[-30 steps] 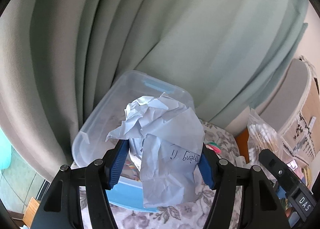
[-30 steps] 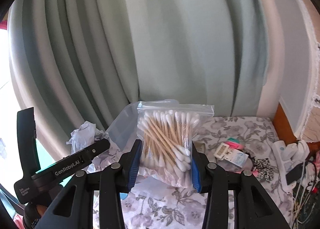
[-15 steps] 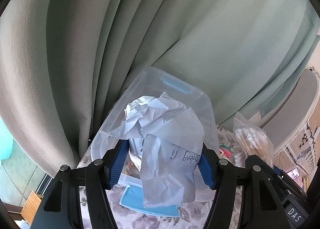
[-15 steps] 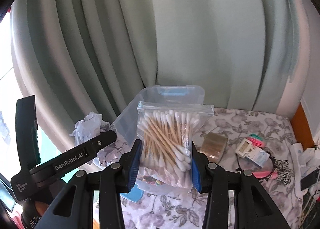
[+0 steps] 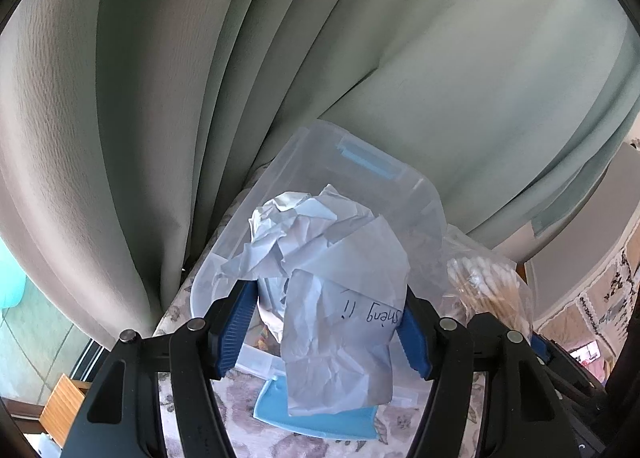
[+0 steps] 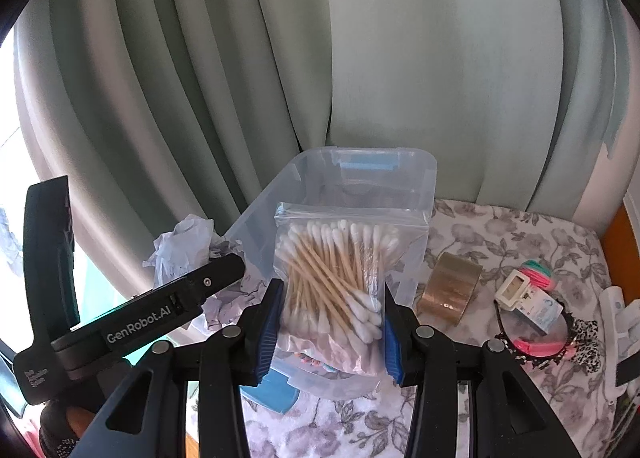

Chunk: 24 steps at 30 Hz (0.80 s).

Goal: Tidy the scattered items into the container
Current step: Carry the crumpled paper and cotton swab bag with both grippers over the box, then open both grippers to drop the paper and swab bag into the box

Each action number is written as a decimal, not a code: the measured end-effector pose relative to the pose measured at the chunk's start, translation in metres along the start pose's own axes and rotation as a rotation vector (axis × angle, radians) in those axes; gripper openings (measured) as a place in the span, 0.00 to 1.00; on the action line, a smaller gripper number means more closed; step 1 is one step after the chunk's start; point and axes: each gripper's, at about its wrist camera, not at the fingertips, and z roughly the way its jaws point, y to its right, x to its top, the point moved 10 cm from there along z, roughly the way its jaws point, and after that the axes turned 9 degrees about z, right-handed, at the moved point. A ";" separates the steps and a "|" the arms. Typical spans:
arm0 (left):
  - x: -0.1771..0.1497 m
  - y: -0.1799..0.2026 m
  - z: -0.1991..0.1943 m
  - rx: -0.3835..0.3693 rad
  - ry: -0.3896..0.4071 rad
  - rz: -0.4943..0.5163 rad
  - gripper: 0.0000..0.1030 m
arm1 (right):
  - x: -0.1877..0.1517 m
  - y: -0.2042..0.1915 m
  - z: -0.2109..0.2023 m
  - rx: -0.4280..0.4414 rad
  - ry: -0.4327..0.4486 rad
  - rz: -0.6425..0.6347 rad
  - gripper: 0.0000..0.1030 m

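While empty-looking, clear bin (image 6: 416, 178) (swab bag (image 6: 332, 278) held)

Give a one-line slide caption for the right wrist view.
Right tool grips a clear zip bag of cotton swabs before the clear plastic storage box.

Black tongs (image 6: 329, 332), blue ribbed pads (image 6: 267, 332), silver screws, "GenRobot.AI" mark.
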 end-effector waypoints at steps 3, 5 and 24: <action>0.000 -0.001 0.001 0.004 -0.006 -0.008 0.66 | -0.001 -0.001 0.005 0.002 -0.009 -0.004 0.46; 0.003 0.000 0.007 0.003 -0.008 -0.014 0.67 | -0.002 -0.002 0.006 0.000 -0.014 -0.006 0.47; 0.001 0.002 0.009 0.001 -0.030 -0.038 0.76 | -0.015 -0.006 0.017 0.003 -0.062 -0.030 0.56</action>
